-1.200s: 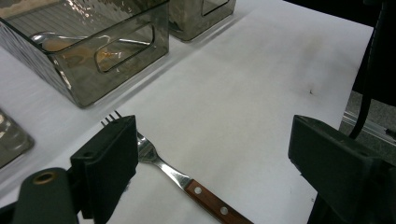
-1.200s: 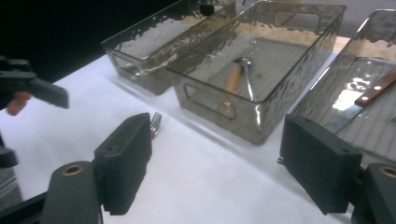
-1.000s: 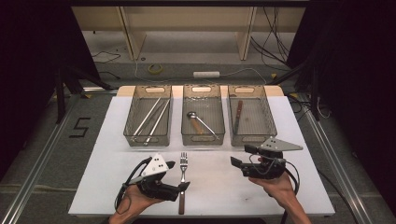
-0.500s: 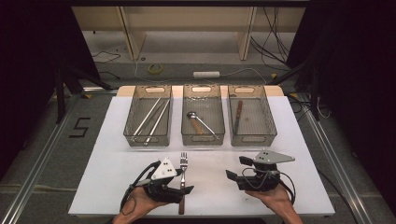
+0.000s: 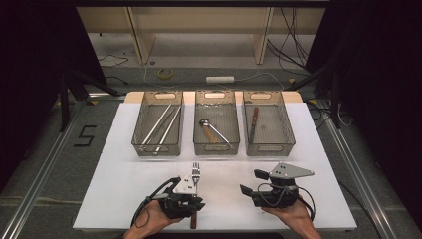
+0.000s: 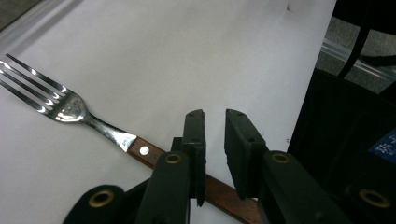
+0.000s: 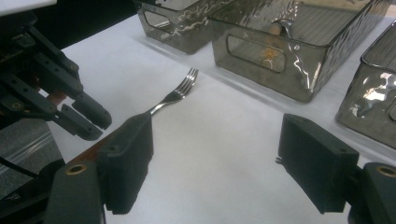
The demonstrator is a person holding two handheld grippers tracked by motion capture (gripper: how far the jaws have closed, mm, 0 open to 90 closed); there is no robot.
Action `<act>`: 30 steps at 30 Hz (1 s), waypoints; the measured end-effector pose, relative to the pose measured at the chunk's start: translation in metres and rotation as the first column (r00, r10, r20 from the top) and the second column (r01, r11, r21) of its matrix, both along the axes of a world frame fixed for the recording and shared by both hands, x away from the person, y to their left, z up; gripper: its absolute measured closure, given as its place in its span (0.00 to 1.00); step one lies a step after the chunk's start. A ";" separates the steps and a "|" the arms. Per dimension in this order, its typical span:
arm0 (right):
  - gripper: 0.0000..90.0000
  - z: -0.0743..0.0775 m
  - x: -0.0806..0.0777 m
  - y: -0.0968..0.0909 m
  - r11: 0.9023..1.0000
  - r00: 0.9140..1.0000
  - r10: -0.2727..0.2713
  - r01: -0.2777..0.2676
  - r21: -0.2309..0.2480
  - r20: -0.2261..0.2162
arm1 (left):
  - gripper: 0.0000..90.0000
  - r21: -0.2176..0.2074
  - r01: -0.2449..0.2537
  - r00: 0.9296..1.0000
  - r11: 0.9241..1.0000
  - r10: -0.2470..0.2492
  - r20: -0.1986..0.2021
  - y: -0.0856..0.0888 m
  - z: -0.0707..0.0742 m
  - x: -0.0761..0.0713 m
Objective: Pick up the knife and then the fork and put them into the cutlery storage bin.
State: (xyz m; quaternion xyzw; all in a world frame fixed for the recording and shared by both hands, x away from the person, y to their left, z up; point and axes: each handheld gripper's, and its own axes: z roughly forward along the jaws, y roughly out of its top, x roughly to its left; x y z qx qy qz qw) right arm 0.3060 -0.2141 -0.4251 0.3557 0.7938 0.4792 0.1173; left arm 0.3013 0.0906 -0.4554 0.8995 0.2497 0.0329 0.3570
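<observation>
The fork (image 6: 70, 109) has shiny silver tines and neck and a reddish-brown wooden handle set with a pale metal rivet. The left gripper (image 6: 215, 135) has matte black jaws with brass-coloured pivot pins; the right gripper (image 7: 215, 172) has the same black jaws and brass pins, and carries a grey plate in the high view. The table (image 5: 124, 179) is plain white. The three bins (image 5: 216, 144) are smoky grey and see-through, their walls glinting. The spoon (image 5: 205, 123) is silver. The floor is dull grey.
</observation>
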 end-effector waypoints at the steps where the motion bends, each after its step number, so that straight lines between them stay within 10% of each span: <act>1: 0.31 0.000 0.000 0.000 1.000 1.000 0.000 0.000 0.000 0.000 | 0.89 0.007 0.000 1.000 1.000 0.000 -0.004 -0.001 -0.001 0.000; 30: 0.32 0.001 -0.004 0.001 1.000 1.000 0.014 -0.014 -0.005 0.002 | 0.98 0.191 0.052 0.993 0.980 -0.030 -0.114 0.001 -0.017 0.008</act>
